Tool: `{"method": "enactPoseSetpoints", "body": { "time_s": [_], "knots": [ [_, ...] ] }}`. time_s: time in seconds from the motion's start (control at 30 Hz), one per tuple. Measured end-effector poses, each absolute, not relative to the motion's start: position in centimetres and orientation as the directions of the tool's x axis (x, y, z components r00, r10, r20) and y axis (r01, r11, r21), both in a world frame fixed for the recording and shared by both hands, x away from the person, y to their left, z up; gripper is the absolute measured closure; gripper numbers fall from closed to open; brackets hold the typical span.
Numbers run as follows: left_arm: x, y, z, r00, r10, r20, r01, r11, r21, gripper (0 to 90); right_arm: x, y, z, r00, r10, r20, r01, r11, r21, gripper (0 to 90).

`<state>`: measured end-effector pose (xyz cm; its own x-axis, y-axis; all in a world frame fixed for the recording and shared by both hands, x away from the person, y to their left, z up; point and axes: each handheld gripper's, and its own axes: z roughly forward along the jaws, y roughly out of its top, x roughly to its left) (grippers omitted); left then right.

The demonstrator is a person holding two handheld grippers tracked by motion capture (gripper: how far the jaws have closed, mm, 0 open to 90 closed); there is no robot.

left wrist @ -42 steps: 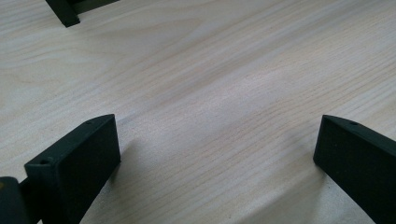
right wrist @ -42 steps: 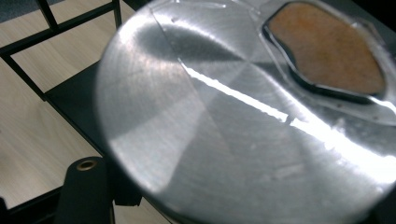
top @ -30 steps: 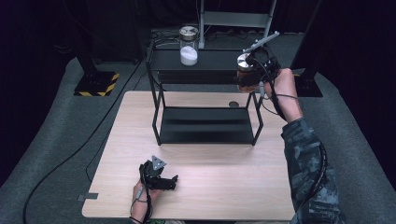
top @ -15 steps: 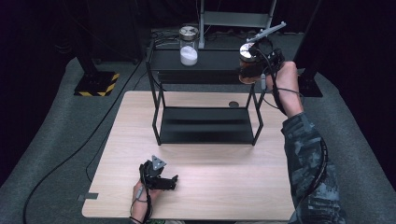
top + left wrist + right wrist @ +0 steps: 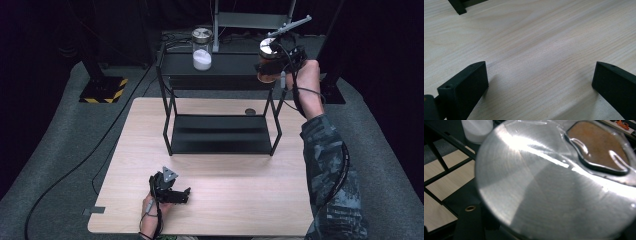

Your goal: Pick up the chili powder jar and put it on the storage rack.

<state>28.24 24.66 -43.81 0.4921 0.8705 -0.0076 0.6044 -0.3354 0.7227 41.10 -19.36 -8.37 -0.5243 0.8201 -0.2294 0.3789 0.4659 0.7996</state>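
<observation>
At the pale wooden table (image 5: 125, 165), you work over the black metal two-tier shelf rack (image 5: 218, 135) that stands on its far half, and the job, judged from how things lie, looks to be stocking that rack's top tier with jars. One piece of it reads as done: a clear glass jar with a round metal lid and white powder inside (image 5: 202, 49) stands upright at the left of the top tier, apart from either hand. The second piece is in hand: your right gripper (image 5: 280, 57) is clamped on a glass jar of brown contents with a brushed metal lid (image 5: 267, 62), held at the top tier's right end, tilted, and whether its base touches the shelf cannot be told from the high view. In the right gripper view that lid (image 5: 554, 185) looms close between the jaws, with brown contents behind glass beyond it and the white-powder jar (image 5: 477, 130) at the upper left. What appears to be left is setting this jar down upright and letting go. The lower tier is bare. Your left gripper (image 5: 172, 192) lies on the near table edge, jaws spread wide on nothing, bare wood (image 5: 536, 55) between them.
</observation>
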Motion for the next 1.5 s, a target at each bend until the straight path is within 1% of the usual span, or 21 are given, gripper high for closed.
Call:
{"method": "enactPoseSetpoints", "body": {
  "time_s": [0.4, 1.03, 1.5],
  "knots": [
    [28.2, 24.7, -43.8, 0.492, 0.87, -0.007, 0.604, -0.336, 0.722, 0.0, 42.8, -19.5, -8.1, -0.515, 0.839, -0.176, 0.399, 0.416, 0.817, 31.1],
    [28.2, 24.7, -43.8, 0.492, 0.871, -0.008, 0.604, -0.335, 0.723, 0.0, 45.7, -18.4, -8.4, -0.523, 0.843, -0.126, 0.429, 0.388, 0.816, 31.1],
    [28.2, 24.7, -43.8, 0.493, 0.87, -0.007, 0.604, -0.336, 0.722, 0.0, 48.0, -17.0, -8.5, -0.522, 0.846, -0.109, 0.469, 0.392, 0.792, 31.1]
  ]
}}
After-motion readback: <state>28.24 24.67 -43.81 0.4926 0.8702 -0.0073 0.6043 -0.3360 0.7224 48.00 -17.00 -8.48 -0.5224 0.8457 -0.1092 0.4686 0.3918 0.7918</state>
